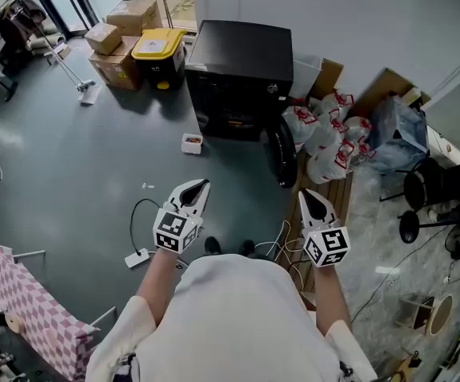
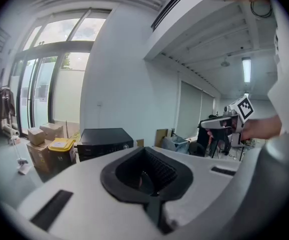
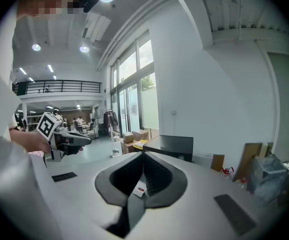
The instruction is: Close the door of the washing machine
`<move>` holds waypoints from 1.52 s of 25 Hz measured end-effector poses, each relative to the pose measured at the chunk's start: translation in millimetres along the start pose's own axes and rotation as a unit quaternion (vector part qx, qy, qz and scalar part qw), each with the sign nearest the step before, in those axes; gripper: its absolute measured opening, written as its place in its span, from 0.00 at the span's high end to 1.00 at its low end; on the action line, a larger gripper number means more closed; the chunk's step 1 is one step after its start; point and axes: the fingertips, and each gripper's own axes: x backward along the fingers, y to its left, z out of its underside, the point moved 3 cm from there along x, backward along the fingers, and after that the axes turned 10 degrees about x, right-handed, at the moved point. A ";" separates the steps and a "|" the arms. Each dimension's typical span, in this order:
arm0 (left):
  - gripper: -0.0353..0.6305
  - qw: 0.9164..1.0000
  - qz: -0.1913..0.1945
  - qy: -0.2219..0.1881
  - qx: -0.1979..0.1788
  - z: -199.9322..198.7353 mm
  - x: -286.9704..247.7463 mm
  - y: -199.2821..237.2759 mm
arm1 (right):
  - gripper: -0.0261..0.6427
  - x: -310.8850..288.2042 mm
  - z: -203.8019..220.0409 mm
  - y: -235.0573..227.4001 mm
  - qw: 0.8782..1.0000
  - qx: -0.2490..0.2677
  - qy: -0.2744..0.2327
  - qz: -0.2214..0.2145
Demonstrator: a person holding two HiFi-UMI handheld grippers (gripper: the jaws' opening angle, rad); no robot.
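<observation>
Right hand-held gripper [image 1: 306, 197], shut and empty, is nearer the open washing machine door [image 1: 280, 156], just ahead-left, edge-on.

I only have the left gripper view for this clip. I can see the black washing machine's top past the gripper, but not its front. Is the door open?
Observer: Yes. In the head view the round door stands swung out at the right of the washing machine.
Operator: Is either gripper on it?
Observer: No. The left gripper and the right gripper are both close to the person's body, well apart from the door.
Operator: Are the right one's jaws open?
Observer: No. The right gripper view shows them shut, with nothing held between them.
</observation>
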 end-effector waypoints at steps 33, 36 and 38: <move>0.93 0.999 -0.039 0.024 0.015 35.3 -42.9 -35.8 | 0.77 6.1 54.4 -64.9 0.999 -0.024 0.016 -0.022; 0.93 0.999 -0.043 0.026 0.014 35.8 -47.5 -36.6 | 0.76 3.6 60.2 -69.0 0.999 -0.025 0.022 -0.031; 0.93 0.998 -0.047 0.027 0.015 35.8 -48.7 -32.3 | 0.76 0.5 64.0 -70.8 0.999 -0.028 0.026 -0.035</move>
